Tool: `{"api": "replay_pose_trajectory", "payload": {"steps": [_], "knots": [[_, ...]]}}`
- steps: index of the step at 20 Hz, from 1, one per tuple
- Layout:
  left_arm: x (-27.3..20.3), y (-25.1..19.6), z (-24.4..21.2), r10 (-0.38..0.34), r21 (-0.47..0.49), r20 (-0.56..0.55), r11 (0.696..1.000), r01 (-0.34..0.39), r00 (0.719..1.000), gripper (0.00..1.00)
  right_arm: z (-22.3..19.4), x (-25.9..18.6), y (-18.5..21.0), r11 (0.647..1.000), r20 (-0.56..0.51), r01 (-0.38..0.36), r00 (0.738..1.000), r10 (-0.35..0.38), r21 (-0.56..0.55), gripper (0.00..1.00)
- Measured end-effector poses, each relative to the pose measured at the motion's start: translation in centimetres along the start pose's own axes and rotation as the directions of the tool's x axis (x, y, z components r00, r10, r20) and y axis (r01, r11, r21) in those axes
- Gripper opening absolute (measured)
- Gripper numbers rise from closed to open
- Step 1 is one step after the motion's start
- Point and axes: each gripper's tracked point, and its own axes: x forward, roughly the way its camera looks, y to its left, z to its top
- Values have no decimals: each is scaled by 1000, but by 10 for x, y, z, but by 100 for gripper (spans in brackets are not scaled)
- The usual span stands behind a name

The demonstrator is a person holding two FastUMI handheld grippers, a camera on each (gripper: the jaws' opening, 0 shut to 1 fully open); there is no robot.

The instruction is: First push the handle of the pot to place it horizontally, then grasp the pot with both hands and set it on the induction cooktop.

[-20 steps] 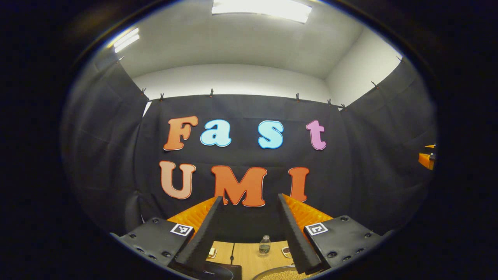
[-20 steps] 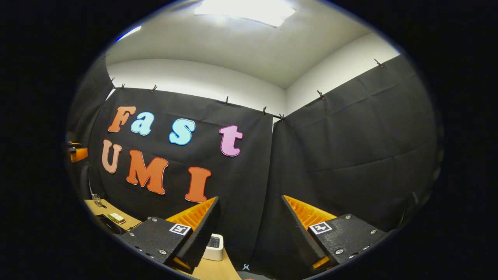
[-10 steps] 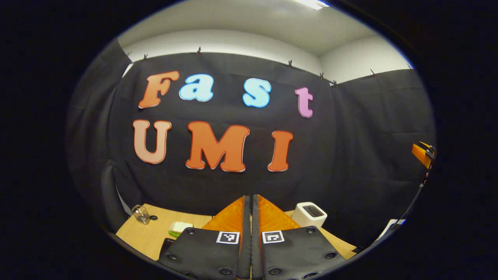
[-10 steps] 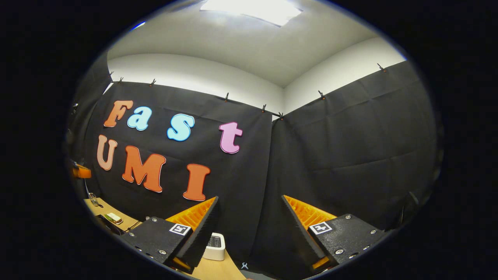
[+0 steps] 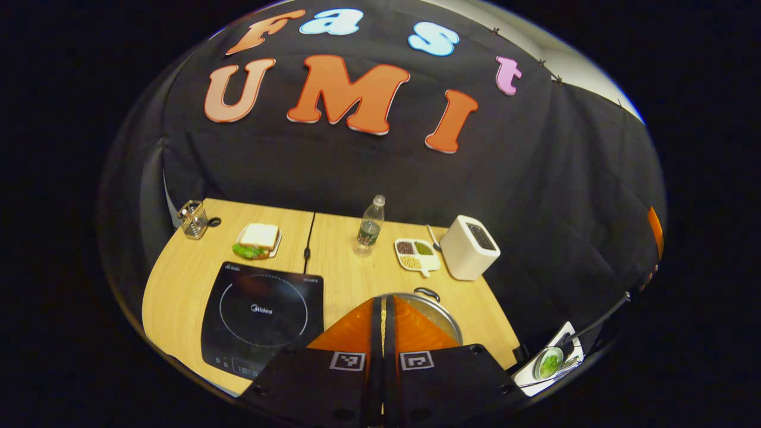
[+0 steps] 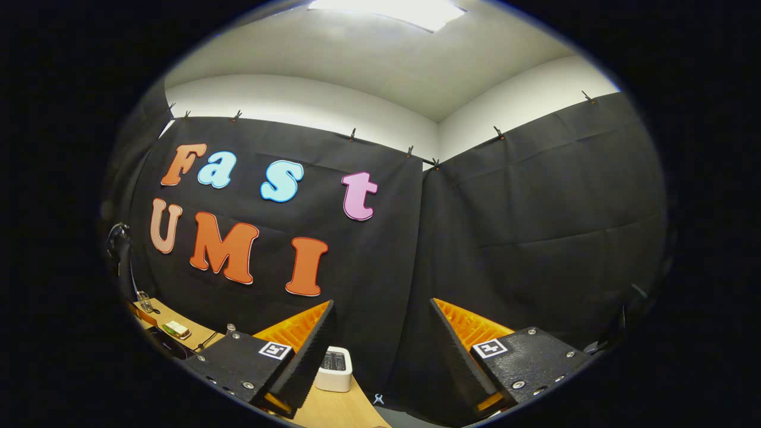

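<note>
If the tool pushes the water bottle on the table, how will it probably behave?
The bottle is tall and narrow and stands upright, so a push near its cap would probably tip it. It looks only partly filled, so it is likely light and may slide on the smooth table. Once on its side, it could roll.

At the bottom centre of the frame the left hand-held gripper (image 5: pixel 383 306) has its two fingers pressed together with nothing between them. Just behind them the pot (image 5: pixel 437 309) peeks out, its dark handle (image 5: pixel 427 292) at the far rim. The induction cooktop (image 5: pixel 261 315) lies at lower left on the wooden surface (image 5: pixel 178 279). Farther back, from left to right, stand a wire holder (image 5: pixel 193 219), a sandwich on a plate (image 5: pixel 258 240), a bottle (image 5: pixel 370 226), a divided dish (image 5: pixel 416 254) and a white toaster (image 5: pixel 469 246).
</note>
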Motion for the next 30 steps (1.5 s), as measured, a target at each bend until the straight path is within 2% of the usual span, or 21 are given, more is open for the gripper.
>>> {"api": "replay_pose_trajectory", "payload": {"steps": [4, 9, 12, 15, 16, 18, 19, 20, 22, 24, 27, 28, 30], "knots": [[23, -11, -65, 28, -6, -180, 1000, -29, 983, 10, -18, 6, 8, 1000, -34, -27, 999, 27, 11, 95], [29, -20, -145, 26, -65, -363, 996, -53, 931, 8, -32, 13, 11, 997, -70, -65, 995, 68, 35, 95], [34, -27, -177, -12, -148, -452, 987, -62, 892, 8, -35, 13, 9, 996, -73, -79, 994, 81, 30, 95], [37, -22, -203, -5, -174, -523, 980, -101, 852, 8, -37, 10, 5, 996, -78, -85, 993, 87, 34, 95], [37, -23, -211, -15, -191, -549, 976, -107, 836, 10, -38, 10, 4, 996, -78, -83, 993, 85, 34, 95], [34, -26, -233, -29, -223, -607, 965, -135, 794, 8, -38, 8, 0, 996, -79, -76, 994, 79, 34, 95], [36, -26, -242, -36, -235, -626, 961, -144, 779, 11, -38, 7, -2, 997, -79, -72, 994, 75, 33, 95], [37, -28, -249, -45, -246, -639, 958, -148, 768, 8, -39, 6, -4, 997, -80, -68, 994, 70, 31, 95], [40, -37, -254, -93, -298, -650, 944, -140, 754, 8, -39, 3, -8, 998, -82, -59, 995, 62, 30, 95], [45, -42, -256, -109, -315, -658, 939, -140, 745, 8, -41, 2, -9, 998, -89, -53, 994, 56, 37, 95], [50, -53, -267, -132, -340, -685, 928, -154, 716, 8, -42, -3, -8, 998, -95, -50, 994, 53, 43, 95], [52, -55, -274, -133, -337, -696, 928, -157, 706, 8, -43, -3, -9, 998, -96, -48, 994, 52, 43, 95], [55, -50, -286, -65, -254, -725, 950, -179, 686, 8, -42, -2, -6, 998, -96, -49, 994, 53, 42, 95]]}}
